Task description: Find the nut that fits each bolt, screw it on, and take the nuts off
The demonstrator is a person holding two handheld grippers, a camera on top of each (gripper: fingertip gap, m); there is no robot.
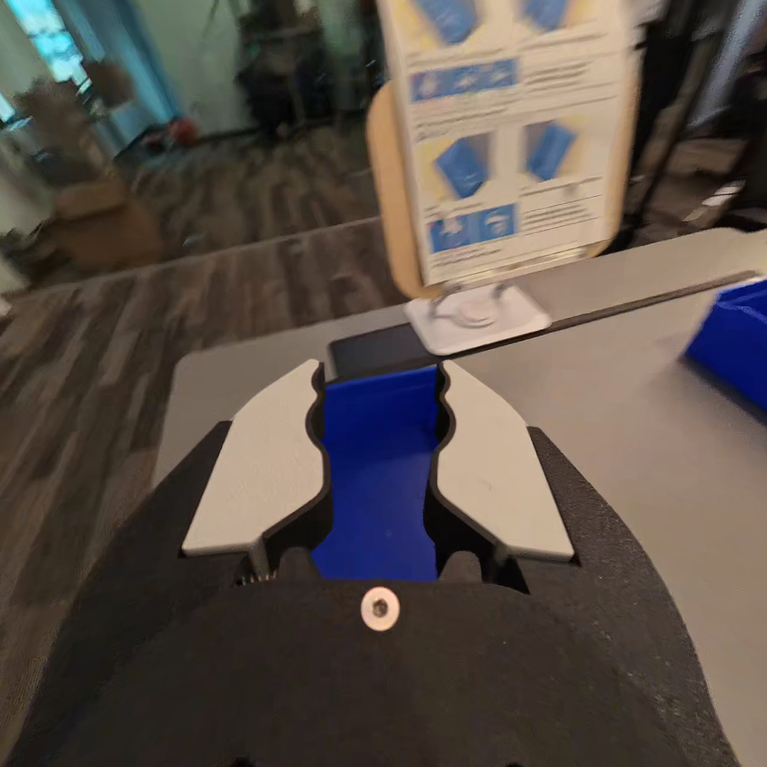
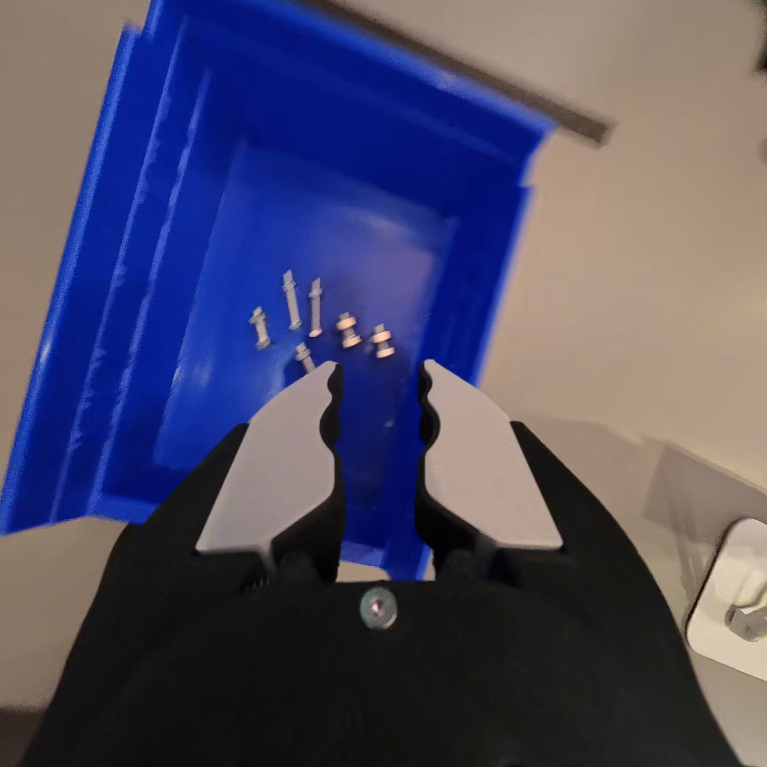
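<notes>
In the right wrist view a blue bin sits on the grey table and holds several silver bolts with nuts on them, two of them short with pale heads. My right gripper is open and empty, hovering over the bin's near part just short of the bolts. In the left wrist view my left gripper is open and empty above a second blue bin, whose inside shows bare between the fingers. The first bin's corner shows at the right edge.
An instruction sheet on a tan board stands on a white base at the table's back; the base also shows in the right wrist view. A dark phone-like slab lies behind the left bin. A dark strip crosses the table. The tips of one gripper are about 65 cm away from the tips of the other.
</notes>
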